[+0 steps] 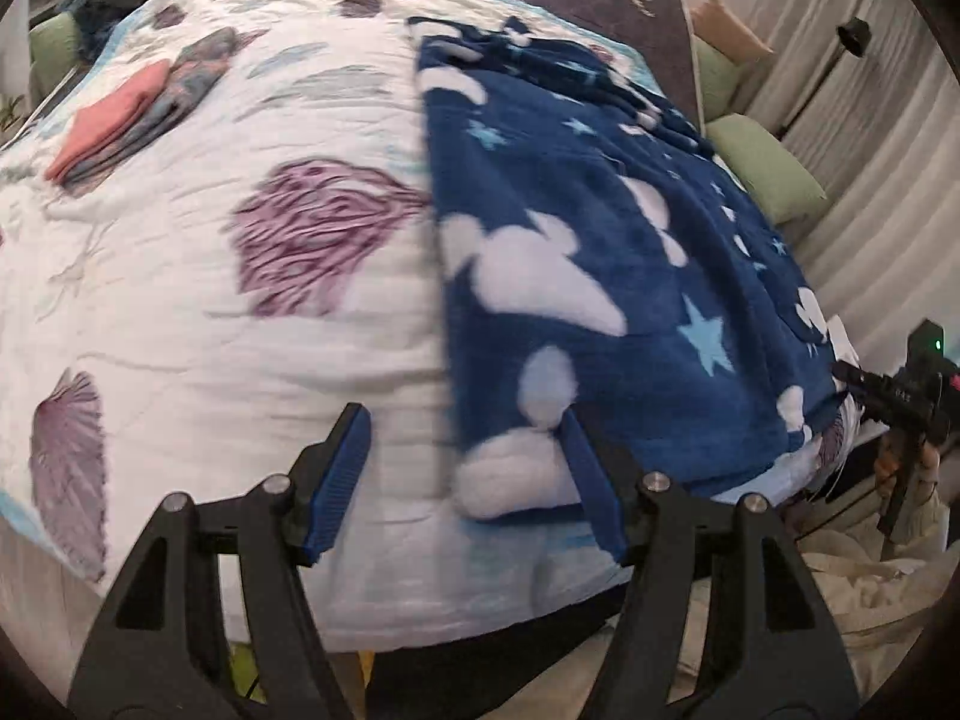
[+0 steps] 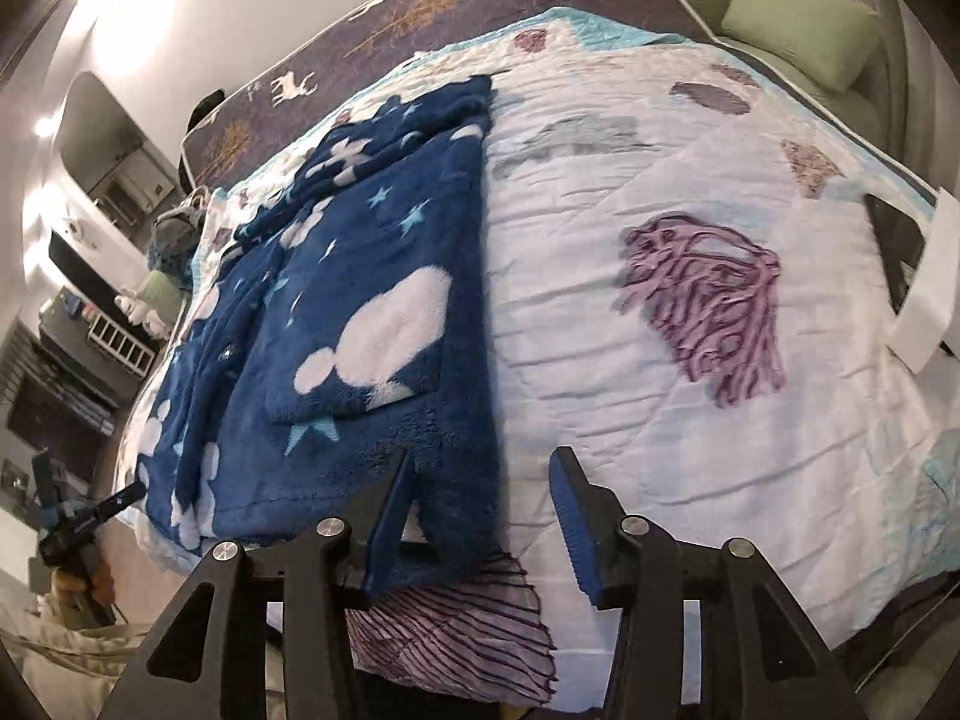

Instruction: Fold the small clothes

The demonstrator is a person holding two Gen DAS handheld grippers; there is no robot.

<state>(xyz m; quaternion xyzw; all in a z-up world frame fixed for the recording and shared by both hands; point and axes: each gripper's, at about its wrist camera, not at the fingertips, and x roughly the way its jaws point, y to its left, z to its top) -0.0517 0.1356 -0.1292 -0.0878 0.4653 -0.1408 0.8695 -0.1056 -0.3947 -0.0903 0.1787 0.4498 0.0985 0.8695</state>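
The blue fleece garment (image 1: 600,252) with white clouds and stars lies spread lengthwise on the quilt (image 1: 210,300), its hem at the near edge of the bed, so the step in hand looks like taking a fresh hold for the next fold — best done by pinching both near corners squarely and lifting them evenly to keep the edges aligned. The left gripper (image 1: 474,483) stands well apart with the near hem corner loose between its fingers, unpinched; the right gripper (image 2: 480,516) is about half open — gripping nothing, its left finger over the hem
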